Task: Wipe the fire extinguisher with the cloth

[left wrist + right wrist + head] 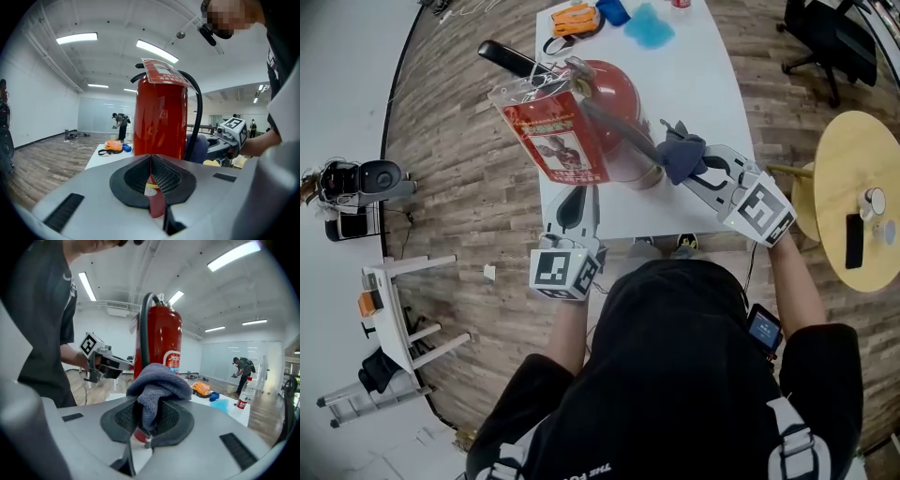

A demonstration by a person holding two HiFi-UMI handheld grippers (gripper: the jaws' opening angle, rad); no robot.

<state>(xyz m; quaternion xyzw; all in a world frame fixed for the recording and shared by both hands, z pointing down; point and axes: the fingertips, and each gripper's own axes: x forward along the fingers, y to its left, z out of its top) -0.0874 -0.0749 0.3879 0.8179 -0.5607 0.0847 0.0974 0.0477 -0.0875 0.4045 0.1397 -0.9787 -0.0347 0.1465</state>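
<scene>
Wiping seems barely begun: the right gripper (689,169) pinches the grey-blue cloth (680,153) at the right side of the upright fire extinguisher (614,94) on the white table (703,84). The left gripper (578,208), jaws pressed together on nothing, hovers near its base.

Red fire extinguisher (614,91), black hose (199,110); grey-blue cloth (680,155); white table (698,89).

Only the white print on the back of the person's shirt (600,469) can be partly read, beginning "THE", while the hanging tag (555,141) and body label (173,363) on the fire extinguisher (159,333) carry lettering too small to read.
</scene>
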